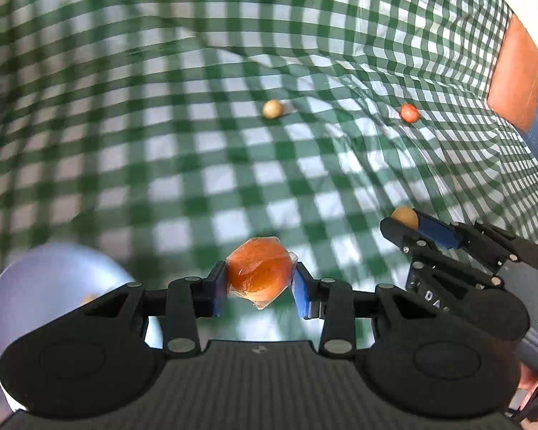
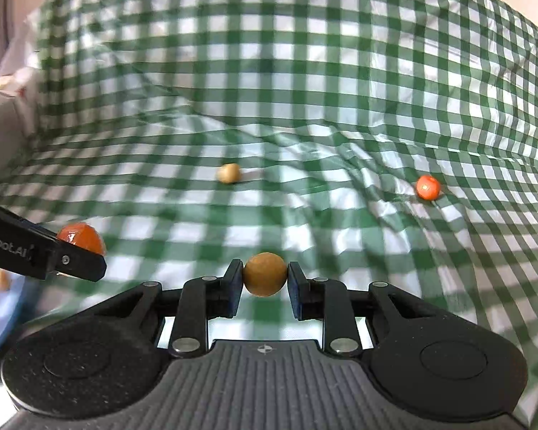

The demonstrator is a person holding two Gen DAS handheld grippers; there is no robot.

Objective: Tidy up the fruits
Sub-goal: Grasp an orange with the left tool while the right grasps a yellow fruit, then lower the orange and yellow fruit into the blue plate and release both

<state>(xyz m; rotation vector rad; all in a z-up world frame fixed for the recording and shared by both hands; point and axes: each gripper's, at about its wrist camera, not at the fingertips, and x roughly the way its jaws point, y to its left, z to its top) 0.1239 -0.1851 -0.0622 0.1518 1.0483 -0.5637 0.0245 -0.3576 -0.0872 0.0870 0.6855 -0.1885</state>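
The left gripper (image 1: 259, 282) is clamped on a plastic-wrapped orange fruit (image 1: 259, 275), held above the green checked tablecloth (image 1: 161, 165), with a pale blue plate (image 1: 50, 279) low at eight o'clock in its own view. The right gripper (image 2: 264, 279) is clamped on a small tan ball-shaped fruit (image 2: 264, 274), and it sits at three o'clock from the left one. On the cloth well beyond them lie a pale yellowish fruit (image 2: 229, 173) at twelve o'clock and a small red fruit (image 2: 428, 187) at two o'clock, well apart.
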